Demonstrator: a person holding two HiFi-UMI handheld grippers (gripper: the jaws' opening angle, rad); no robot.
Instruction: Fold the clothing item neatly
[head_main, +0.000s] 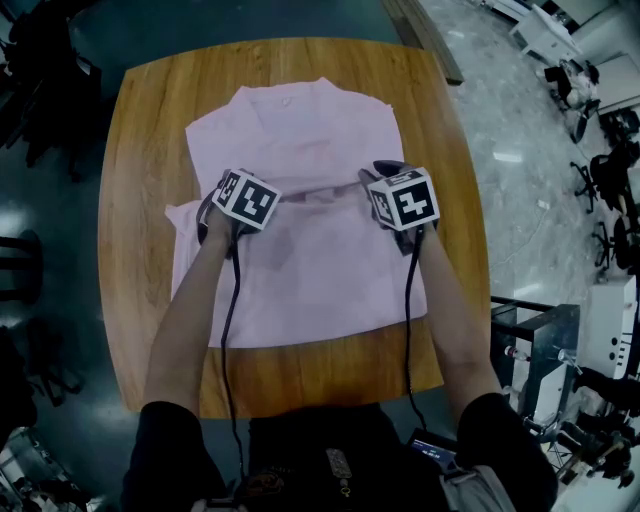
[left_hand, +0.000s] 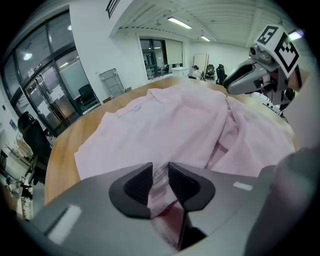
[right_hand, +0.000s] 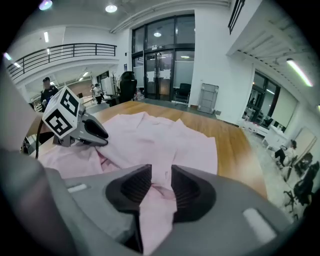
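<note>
A pale pink shirt (head_main: 300, 130) lies spread on a round-cornered wooden table (head_main: 140, 150), its lower half doubled up toward the middle. My left gripper (head_main: 228, 180) is at the fold's left end. In the left gripper view its jaws (left_hand: 160, 182) are shut on a bunched strip of the shirt (left_hand: 165, 125). My right gripper (head_main: 385, 175) is at the fold's right end. In the right gripper view (right_hand: 161, 187) its jaws stand a little apart, with a flap of the shirt (right_hand: 165, 140) lying loosely between them. Each gripper sees the other across the cloth (left_hand: 245, 77) (right_hand: 85, 132).
Bare wood rings the shirt on all sides, widest at the left (head_main: 130, 300). Office chairs (head_main: 600, 170) and a metal frame (head_main: 530, 340) stand on the floor to the right of the table. A person (right_hand: 47, 90) stands far off in the hall.
</note>
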